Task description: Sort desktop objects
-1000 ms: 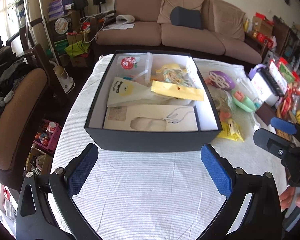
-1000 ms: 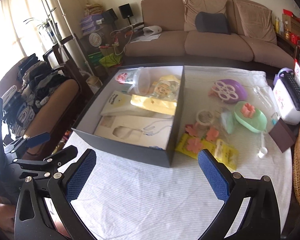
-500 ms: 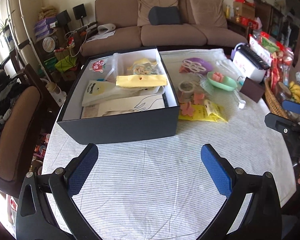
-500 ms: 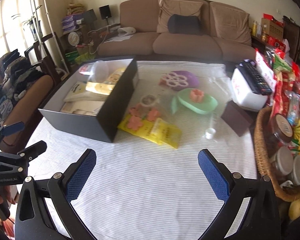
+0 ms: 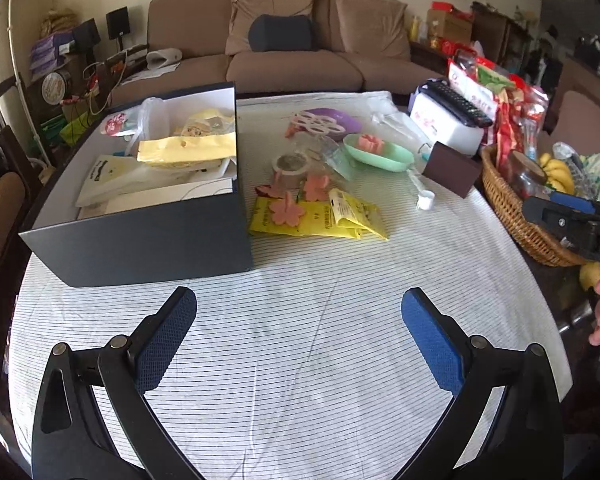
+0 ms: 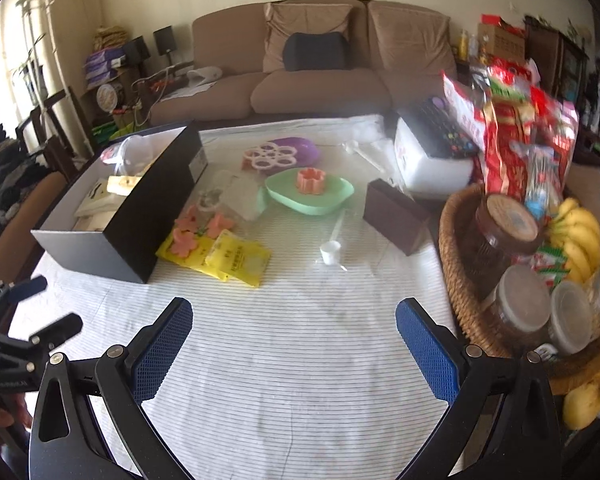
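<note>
Both hand-held grippers have swung rightward over the last second, away from the dark box and toward the loose clutter beside it, so the sorting looks about to start on those items. Left hand-held gripper (image 5: 299, 306) hovers above bare striped cloth on the counter (image 5: 300, 360), jaws wide apart and empty. Right hand-held gripper (image 6: 294, 318) does the same, also spread and holding nothing; its view is slightly blurred at the right.

Nearest the grippers, the open dark box (image 5: 140, 240) sits on the left of the counter. It already holds flat paper cards, a yellow packet (image 5: 186, 148), a clear plastic tub and a small red-and-white pouch at the back.

Touching the box's right side lie yellow packets (image 5: 320, 218) with pink flower-shaped cutters (image 5: 286, 210) resting on them. Just beyond is a roll of tape (image 5: 290, 164), and to the right a white measuring scoop (image 6: 331, 250) lies alone.

Farther back, a mint green dish (image 6: 312, 194) holds one pink flower cutter. Behind it a purple dish (image 6: 296, 150) carries a pink multi-ring mould. A brown box (image 6: 396, 216) stands to the right.

At the right edge, a wicker basket (image 6: 456, 264) holds jars, red snack bags and bananas. Behind it a white box (image 6: 432, 164) has a remote control on top.
</note>
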Motion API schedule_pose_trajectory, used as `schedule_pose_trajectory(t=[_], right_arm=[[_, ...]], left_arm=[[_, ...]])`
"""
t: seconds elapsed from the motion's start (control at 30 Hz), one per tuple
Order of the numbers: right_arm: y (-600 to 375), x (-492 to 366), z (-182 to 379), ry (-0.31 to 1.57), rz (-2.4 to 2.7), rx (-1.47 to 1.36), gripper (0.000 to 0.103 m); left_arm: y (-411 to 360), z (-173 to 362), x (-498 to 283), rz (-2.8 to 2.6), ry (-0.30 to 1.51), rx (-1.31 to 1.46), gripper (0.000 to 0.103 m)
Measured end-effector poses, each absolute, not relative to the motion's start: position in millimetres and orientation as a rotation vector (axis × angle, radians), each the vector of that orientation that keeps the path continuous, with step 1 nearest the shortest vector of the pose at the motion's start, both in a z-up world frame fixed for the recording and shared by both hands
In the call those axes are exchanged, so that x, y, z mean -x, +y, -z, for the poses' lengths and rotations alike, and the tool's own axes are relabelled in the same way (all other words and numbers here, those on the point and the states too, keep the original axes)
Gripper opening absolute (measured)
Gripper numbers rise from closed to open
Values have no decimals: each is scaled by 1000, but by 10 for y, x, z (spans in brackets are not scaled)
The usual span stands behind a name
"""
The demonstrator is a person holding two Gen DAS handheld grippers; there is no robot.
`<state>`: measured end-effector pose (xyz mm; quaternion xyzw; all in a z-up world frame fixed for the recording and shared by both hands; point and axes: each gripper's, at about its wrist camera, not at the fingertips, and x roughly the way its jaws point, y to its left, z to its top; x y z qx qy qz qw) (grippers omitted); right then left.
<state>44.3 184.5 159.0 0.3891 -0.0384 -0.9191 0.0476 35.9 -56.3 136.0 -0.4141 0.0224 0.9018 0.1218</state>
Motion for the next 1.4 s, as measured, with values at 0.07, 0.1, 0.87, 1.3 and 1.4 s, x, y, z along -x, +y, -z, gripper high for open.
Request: schedule_pose_trajectory(t=[0.07, 0.1, 0.87, 1.3, 1.4], right_arm=[[1904, -412, -1470, -183, 2809, -1188, 103], [1926, -387, -1415, -218, 2812, -1186, 103], [1872, 217, -756, -363, 2829, -1223, 103], [2075, 221, -778, -469, 2837, -1168, 103], [2079, 255, -801, -493, 2830, -1145, 103]], left_arm=[[-537, -1259, -319, -2618, 45, 1211, 103], [-536, -1218, -302, -2616, 31, 1210, 103], [-601, -857, 79, -2609, -7, 1222, 103], [-394, -821, 239, -2492, -191, 1236, 103], [-409, -808, 260, -2485, -219, 1251, 103]])
